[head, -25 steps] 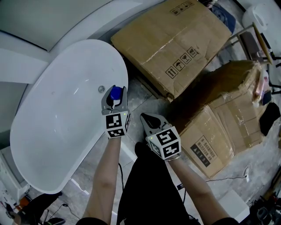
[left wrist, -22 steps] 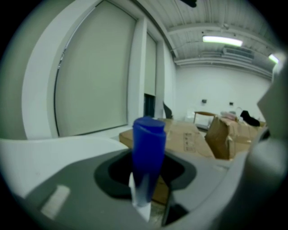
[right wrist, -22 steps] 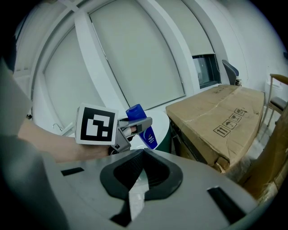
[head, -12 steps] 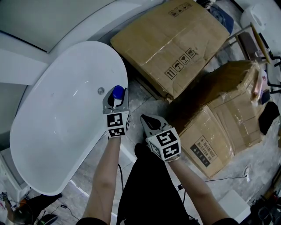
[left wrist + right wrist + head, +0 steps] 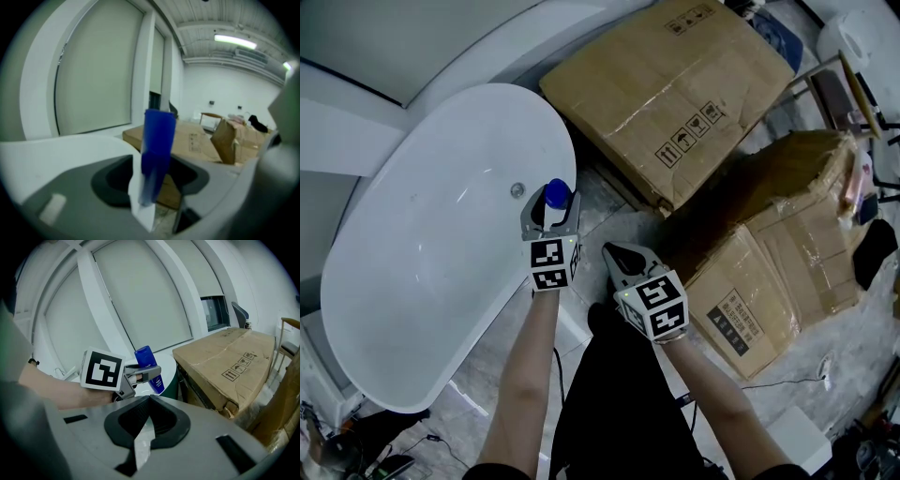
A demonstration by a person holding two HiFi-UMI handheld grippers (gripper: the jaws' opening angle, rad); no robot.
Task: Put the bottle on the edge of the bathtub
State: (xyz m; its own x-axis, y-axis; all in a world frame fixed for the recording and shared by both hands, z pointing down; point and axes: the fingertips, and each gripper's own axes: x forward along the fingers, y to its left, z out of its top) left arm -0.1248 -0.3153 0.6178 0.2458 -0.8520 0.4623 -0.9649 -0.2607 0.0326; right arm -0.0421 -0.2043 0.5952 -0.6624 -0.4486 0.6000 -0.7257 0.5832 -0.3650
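Broadly, the white bathtub (image 5: 412, 244) lay left; on its near rim the blue bottle (image 5: 555, 194) apparently stood upright, straight ahead between the opening jaws of the left gripper (image 5: 551, 208), pads clear of it. The right gripper (image 5: 619, 255), clenched empty, hung farther from it, so the left was nearer.

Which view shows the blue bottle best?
Right gripper view: the blue bottle shows side-on, nearly full length, sharp, at the bathtub rim. Left gripper view has it close but blurred; head view shows only its top from above.
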